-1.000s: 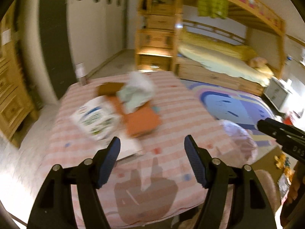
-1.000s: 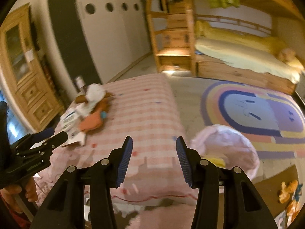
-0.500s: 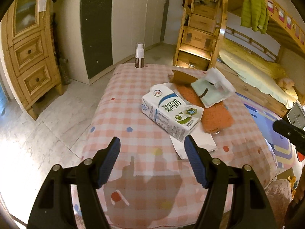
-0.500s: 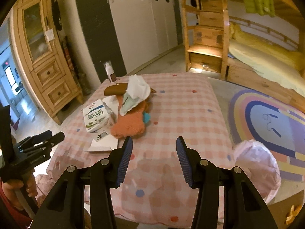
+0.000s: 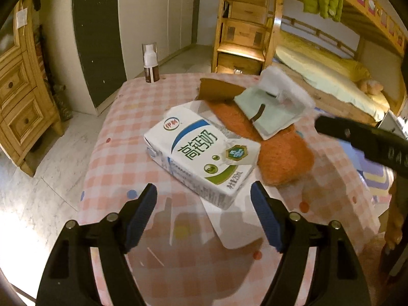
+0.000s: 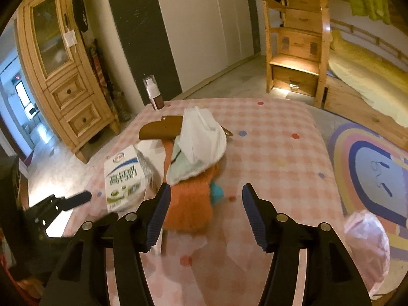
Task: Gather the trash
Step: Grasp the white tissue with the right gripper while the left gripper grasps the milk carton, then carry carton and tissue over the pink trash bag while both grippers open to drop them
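A white milk carton (image 5: 201, 153) lies on the pink checked table (image 5: 122, 132), on a white paper sheet (image 5: 229, 229). Beside it lie an orange fuzzy cloth (image 5: 280, 153), a pale green and white wrapper (image 5: 275, 107) and a brown cardboard piece (image 5: 216, 90). My left gripper (image 5: 204, 214) is open, just short of the carton. My right gripper (image 6: 204, 211) is open above the orange cloth (image 6: 188, 204); the carton (image 6: 125, 178), the white wrapper (image 6: 201, 137) and a teal scrap (image 6: 216, 191) show there. A pink trash bag (image 6: 367, 244) stands at the table's right.
A brown pump bottle (image 5: 151, 63) stands at the table's far corner. A wooden cabinet (image 6: 63, 63) is to the left, a bunk bed with wooden stairs (image 5: 244, 30) behind, a colourful rug (image 6: 369, 158) on the floor to the right.
Both grippers have swung left and moved closer to the trash pile. The left now faces the carton, the right hovers over the orange cloth. Both stay open.
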Demonstrator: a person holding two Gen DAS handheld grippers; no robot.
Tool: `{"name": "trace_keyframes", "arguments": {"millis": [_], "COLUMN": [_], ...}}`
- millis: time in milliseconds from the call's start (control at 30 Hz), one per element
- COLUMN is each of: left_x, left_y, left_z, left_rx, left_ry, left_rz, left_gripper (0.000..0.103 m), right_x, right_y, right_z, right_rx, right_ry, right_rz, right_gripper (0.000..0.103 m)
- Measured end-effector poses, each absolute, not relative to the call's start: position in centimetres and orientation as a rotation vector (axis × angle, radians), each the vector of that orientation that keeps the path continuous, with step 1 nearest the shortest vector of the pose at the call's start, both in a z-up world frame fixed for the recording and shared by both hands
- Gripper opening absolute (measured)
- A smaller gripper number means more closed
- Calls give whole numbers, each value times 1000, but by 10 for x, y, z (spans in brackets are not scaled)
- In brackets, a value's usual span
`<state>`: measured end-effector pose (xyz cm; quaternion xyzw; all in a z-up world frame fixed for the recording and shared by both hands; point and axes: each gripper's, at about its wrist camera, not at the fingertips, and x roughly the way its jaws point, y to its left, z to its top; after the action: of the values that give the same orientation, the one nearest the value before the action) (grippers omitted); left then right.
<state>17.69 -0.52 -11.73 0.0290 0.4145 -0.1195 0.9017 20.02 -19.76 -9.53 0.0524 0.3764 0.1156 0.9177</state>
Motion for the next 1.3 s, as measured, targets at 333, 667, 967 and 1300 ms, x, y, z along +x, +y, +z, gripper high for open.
{"name": "trace_keyframes", "arguments": {"millis": [333,667,967,1300], "left_x": [188,179,199,229], "left_y": [32,39,1,-13], "left_z": [-127,-109,-111,-132], "left_rx": [20,-40,15,33], "left_ry": [897,860,878,956], "left_rz": [-139,-163,-145,-63], "left_gripper": [71,87,90,75], "right_x": [244,213,172,155], "right_y": [-188,-187,-205,-239], "right_z": [-104,-77,-46,-61], "right_rx": [159,136,76,124], "right_ry": [806,719,636,671], "right_rz": [289,295,193,145], "right_gripper": [58,4,4,4]}}
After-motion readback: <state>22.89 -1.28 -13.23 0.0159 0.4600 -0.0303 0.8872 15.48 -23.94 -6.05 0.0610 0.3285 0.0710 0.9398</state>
